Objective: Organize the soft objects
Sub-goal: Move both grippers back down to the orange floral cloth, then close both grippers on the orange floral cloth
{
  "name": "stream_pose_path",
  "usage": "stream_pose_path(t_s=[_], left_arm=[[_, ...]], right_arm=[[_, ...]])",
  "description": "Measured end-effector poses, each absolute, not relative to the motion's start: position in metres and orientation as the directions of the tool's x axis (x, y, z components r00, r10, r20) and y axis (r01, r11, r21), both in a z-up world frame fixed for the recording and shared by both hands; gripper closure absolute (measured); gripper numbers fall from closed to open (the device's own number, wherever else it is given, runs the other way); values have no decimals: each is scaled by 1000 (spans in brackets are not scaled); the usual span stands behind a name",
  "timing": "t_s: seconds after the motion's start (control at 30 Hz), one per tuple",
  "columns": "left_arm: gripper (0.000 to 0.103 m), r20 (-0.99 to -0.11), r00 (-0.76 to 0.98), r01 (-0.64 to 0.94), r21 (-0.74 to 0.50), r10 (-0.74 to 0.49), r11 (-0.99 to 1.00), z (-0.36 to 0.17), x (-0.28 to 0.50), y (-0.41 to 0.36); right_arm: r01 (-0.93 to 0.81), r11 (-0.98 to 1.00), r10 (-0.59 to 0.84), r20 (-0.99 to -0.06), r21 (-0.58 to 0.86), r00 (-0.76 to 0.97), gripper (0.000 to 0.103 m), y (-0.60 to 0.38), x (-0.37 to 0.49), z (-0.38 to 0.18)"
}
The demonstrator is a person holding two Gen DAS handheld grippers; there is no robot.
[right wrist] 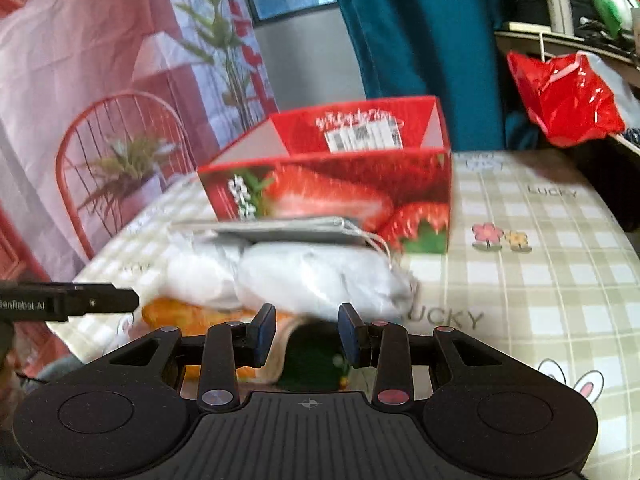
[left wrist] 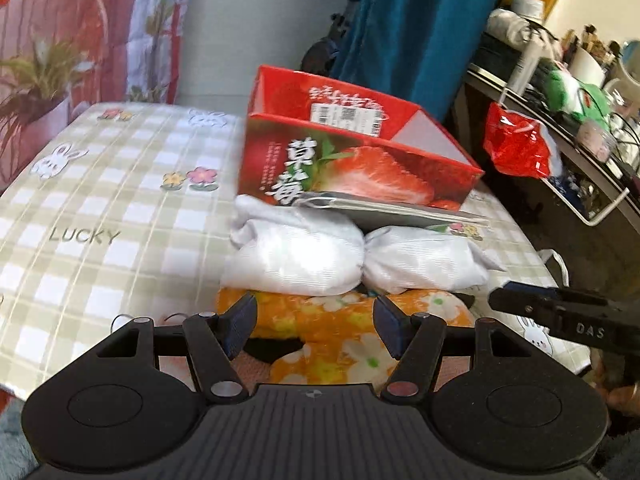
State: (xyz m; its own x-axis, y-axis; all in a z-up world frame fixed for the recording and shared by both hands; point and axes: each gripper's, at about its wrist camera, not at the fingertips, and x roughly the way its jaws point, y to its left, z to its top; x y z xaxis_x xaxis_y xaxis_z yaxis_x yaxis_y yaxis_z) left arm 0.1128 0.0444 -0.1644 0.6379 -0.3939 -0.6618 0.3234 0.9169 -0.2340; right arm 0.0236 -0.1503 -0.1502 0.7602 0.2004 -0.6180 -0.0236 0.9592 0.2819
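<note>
An open red strawberry box [left wrist: 352,160] stands on the checked tablecloth [left wrist: 100,208]; it also shows in the right wrist view [right wrist: 332,176]. In front of it lie two white soft bundles [left wrist: 304,256] [right wrist: 312,280] with a flat grey pouch [left wrist: 400,210] [right wrist: 288,230] on top. An orange flowered cloth [left wrist: 332,324] [right wrist: 172,314] lies nearest. My left gripper [left wrist: 314,326] is open, its fingers either side of the orange cloth, not closed on it. My right gripper [right wrist: 307,334] is open and empty just before the white bundle, over the cloth's edge.
A red plastic bag [left wrist: 516,148] hangs off a cluttered shelf [left wrist: 592,120] at right. A teal curtain [left wrist: 420,28] hangs behind the box. The other gripper's body [left wrist: 560,316] reaches in from the right; in the right wrist view it [right wrist: 68,302] comes from the left.
</note>
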Motion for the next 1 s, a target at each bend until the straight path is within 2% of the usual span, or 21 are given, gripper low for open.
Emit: stream_pose_path(t_s=[0.2, 0.63, 1.0], left_arm=[[37, -681, 621, 273, -276, -388, 921, -172, 119, 55], [37, -721, 528, 335, -308, -448, 891, -193, 118, 39], [36, -738, 474, 292, -384, -481, 876, -213, 129, 45]], right_arm=[[-22, 962, 199, -642, 273, 740, 70, -149, 21, -154], [-105, 962, 249, -657, 251, 711, 70, -134, 29, -156], [-160, 954, 295, -688, 255, 663, 68, -118, 47, -167]])
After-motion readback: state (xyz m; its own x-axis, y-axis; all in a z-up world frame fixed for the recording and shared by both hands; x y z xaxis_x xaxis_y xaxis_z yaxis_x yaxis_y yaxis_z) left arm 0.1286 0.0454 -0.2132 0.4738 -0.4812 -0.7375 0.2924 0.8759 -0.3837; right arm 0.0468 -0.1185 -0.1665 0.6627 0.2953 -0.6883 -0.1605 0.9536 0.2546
